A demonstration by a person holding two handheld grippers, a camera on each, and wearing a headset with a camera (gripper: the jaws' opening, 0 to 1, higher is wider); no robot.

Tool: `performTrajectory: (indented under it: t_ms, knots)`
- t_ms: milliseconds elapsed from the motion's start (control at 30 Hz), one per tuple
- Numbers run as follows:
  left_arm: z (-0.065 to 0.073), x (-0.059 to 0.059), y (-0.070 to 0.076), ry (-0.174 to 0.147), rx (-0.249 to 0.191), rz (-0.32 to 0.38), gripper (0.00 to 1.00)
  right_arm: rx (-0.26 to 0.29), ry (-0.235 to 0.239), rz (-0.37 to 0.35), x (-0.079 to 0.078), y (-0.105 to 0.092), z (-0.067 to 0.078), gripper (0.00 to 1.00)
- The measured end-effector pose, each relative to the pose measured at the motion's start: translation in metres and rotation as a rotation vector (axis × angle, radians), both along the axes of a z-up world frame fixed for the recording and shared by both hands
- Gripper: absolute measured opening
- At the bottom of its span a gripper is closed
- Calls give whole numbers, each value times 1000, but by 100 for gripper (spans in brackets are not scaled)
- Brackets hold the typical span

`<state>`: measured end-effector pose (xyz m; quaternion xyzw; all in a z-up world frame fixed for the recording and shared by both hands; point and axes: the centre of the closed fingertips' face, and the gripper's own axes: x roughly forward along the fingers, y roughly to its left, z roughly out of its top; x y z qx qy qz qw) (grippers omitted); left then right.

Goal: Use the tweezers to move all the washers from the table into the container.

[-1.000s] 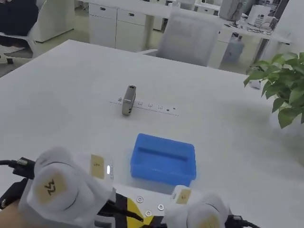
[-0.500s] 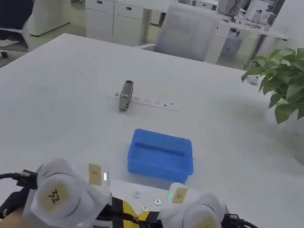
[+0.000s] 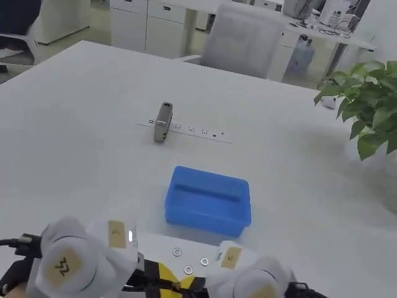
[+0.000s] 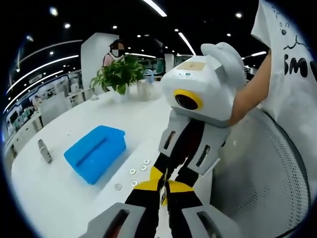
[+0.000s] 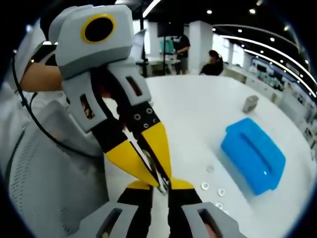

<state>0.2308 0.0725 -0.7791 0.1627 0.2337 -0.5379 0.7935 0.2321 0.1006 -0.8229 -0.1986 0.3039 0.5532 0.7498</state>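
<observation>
Currently both grippers are held low at the near edge of the white table [image 3: 74, 124], facing each other with their yellow tips meeting. In the right gripper view, the left gripper [image 5: 158, 179] comes in from the left. Its two yellow jaws are drawn together on a thin dark tool, the tweezers [image 5: 154, 166], which run down between them to the tips. The right gripper [image 4: 162, 179], seen head-on in the left gripper view, has its jaws nearly closed at the same spot. Whether it actually grips the tweezers cannot be told from here.

Several washers [image 3: 177, 252] lie loose and flat on the table, scattered just beyond the gripper tips, between them and the container. All of those seen are outside the container, and none touches the tweezers.

The container [image 3: 208, 214] is a blue rectangular tray, standing upright on the table just past the washers.

Further back, a socket strip [image 3: 195, 131] is set into the table top. A small grey block [image 3: 163, 122] stands on the table at the strip's left end. A potted plant [image 3: 369, 105] stands at the right edge of the table, and a grey office chair [image 3: 245, 40] is at the far side.
</observation>
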Motion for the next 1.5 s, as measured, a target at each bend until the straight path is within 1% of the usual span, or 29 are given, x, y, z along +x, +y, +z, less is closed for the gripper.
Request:
performTrajectory:
  t_ms: [67,133,167,200,267,300,333,367,400,433,533,600,633,700,767,833,867,900,967,1000,1100,1167,1233,1333,1433,1500]
  knots:
    - [0,-2,-3,-19,2,-8,0,-5,8,-19,0,-6,2,9]
    - [0,-3,-3,-23,2,-5,0,-2,0,-48,0,-15,7,11]
    - [0,-3,-3,-25,2,-2,0,5,1,-82,0,-24,13,13]
    - [0,-2,-3,-25,3,-1,0,13,8,-140,1,-36,18,15]
    - [0,-2,1,-21,21,7,0,17,13,-201,0,-53,26,22]
    - [1,-2,2,-22,26,6,0,12,7,-226,-1,-62,30,24]
    - [2,-2,4,-20,26,6,0,7,-10,-260,-3,-76,36,25]
    - [4,-1,5,-19,24,10,0,-3,-24,-273,-5,-85,41,25]
    - [5,0,6,-18,21,15,0,-18,-28,-305,-8,-98,44,25]
    - [6,1,6,-20,18,18,0,-21,-26,-333,-9,-106,46,25]
    - [10,5,8,-28,22,28,0,-13,-36,-423,-12,-131,56,32]
    - [14,10,9,-31,23,38,0,-16,-59,-471,-14,-145,62,36]
    - [16,13,10,-33,22,46,0,-30,-78,-497,-14,-154,63,39]
    - [18,18,11,-33,22,57,0,-65,-105,-520,-16,-166,64,44]
    - [20,24,12,-34,19,72,0,-91,-119,-533,-17,-175,62,47]
    - [22,31,13,-36,13,89,0,-96,-124,-540,-17,-180,64,50]
    - [24,36,13,-41,8,99,0,-95,-128,-550,-17,-183,65,53]
    - [25,38,13,-41,3,104,0,-81,-130,-577,-15,-187,67,55]
    - [26,45,13,-35,-4,118,0,-72,-114,-608,-15,-192,67,61]
    - [27,48,14,-39,-4,128,0,-71,-118,-618,-15,-195,68,62]
    - [26,58,15,-35,-5,152,0,-70,-126,-652,-13,-204,68,63]
    - [25,63,15,-33,-7,160,0,-76,-122,-670,-13,-210,65,65]
    - [25,68,14,-41,-5,169,0,-75,-116,-693,-14,-216,62,65]
    - [24,75,14,-39,-8,175,0,-72,-115,-715,-12,-220,60,66]
    - [21,81,13,-41,1,176,0,-76,-125,-736,-8,-225,57,65]
    - [20,85,13,-41,2,177,0,-65,-123,-760,-7,-229,56,63]
